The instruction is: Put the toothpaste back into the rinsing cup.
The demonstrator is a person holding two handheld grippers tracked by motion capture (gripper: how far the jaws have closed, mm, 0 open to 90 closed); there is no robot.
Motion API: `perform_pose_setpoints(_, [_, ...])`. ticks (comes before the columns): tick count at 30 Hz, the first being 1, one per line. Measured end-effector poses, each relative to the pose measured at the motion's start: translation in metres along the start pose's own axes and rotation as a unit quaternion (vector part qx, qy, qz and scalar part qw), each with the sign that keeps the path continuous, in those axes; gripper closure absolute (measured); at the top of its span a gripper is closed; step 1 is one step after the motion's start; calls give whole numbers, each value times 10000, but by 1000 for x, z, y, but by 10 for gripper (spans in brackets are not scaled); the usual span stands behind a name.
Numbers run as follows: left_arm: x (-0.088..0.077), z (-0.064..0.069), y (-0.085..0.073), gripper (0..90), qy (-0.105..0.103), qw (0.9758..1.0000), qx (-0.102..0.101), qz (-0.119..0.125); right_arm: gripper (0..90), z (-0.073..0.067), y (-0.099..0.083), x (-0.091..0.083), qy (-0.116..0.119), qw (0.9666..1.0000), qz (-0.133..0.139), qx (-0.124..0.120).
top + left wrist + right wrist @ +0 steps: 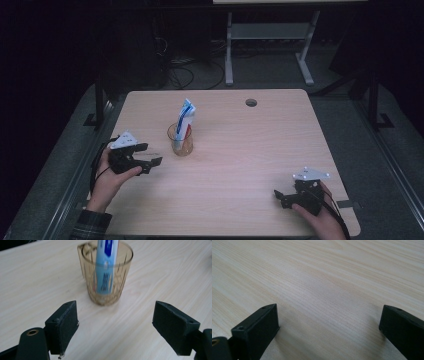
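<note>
An amber cut-glass tumbler stands left of the table's middle. A blue and white toothpaste tube leans upright inside it, sticking out above the rim. My left gripper is open just left of the glass, jaws pointing at it, nothing between them. My right gripper is open at the front right of the table, low over bare wood, far from the glass.
The light wooden table has a round cable hole near its back edge. Behind the table a white desk frame and cables stand on a dark floor. A person's hands hold both grippers.
</note>
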State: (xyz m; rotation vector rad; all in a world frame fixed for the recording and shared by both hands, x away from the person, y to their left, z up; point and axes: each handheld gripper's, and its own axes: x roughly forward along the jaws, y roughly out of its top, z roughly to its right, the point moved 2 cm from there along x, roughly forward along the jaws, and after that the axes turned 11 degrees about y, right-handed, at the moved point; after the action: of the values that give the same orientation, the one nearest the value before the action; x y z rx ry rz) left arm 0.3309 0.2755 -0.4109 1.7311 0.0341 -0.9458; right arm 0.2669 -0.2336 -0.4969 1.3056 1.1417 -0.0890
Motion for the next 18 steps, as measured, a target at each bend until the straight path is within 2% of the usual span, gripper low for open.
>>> perform_pose_setpoints(10, [-10, 4, -33, 198, 170, 9996, -33, -228, 19, 0, 0, 0, 1, 10000, 0, 4])
perform_pose_setpoints(18, [-14, 9, -62, 187, 310, 9982, -69, -509, 19, 0, 0, 0, 0, 10000, -1, 2])
